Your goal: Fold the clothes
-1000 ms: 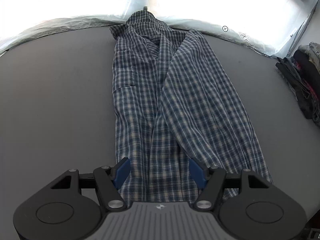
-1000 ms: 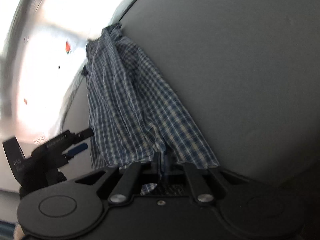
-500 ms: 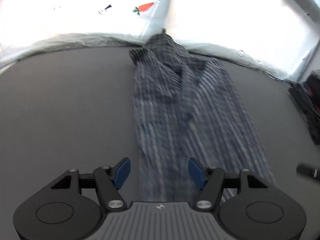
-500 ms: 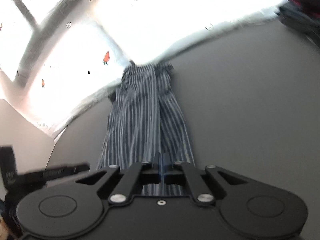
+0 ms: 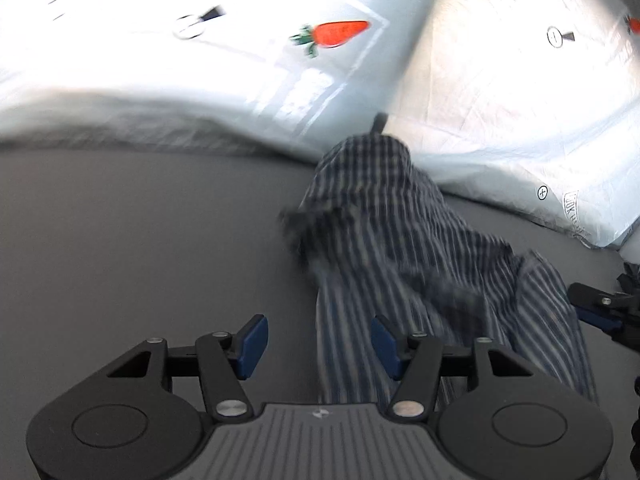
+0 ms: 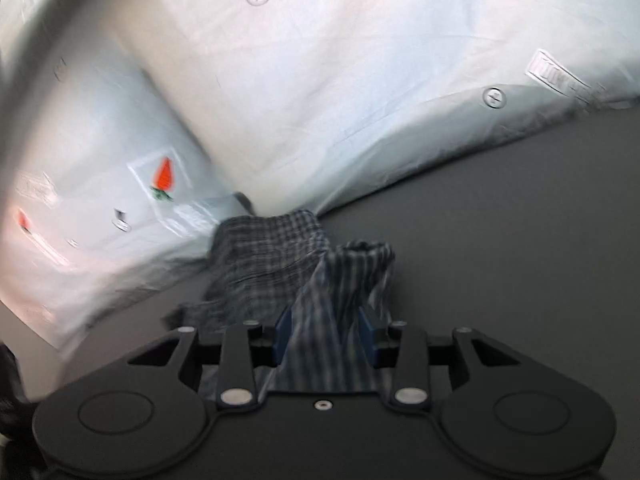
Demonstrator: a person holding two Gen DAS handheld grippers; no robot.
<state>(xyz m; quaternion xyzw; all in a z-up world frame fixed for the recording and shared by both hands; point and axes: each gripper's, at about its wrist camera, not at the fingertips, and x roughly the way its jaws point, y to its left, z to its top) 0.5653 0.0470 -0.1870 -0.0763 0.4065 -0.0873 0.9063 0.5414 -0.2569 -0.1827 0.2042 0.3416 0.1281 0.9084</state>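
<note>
Shirt lay lengthwise, running away from both grippers. Right gripper clamped its near hem; left gripper stood apart, empty.

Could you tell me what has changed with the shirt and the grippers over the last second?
The right gripper, shut on the shirt, has carried its hem toward the collar, bunching the flat shirt; its blue pads now sit further apart. The left gripper stays open and empty.

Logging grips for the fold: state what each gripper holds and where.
Right gripper: a bunched fold of the plaid shirt, near its hem end. Left gripper: open, nothing.
</note>
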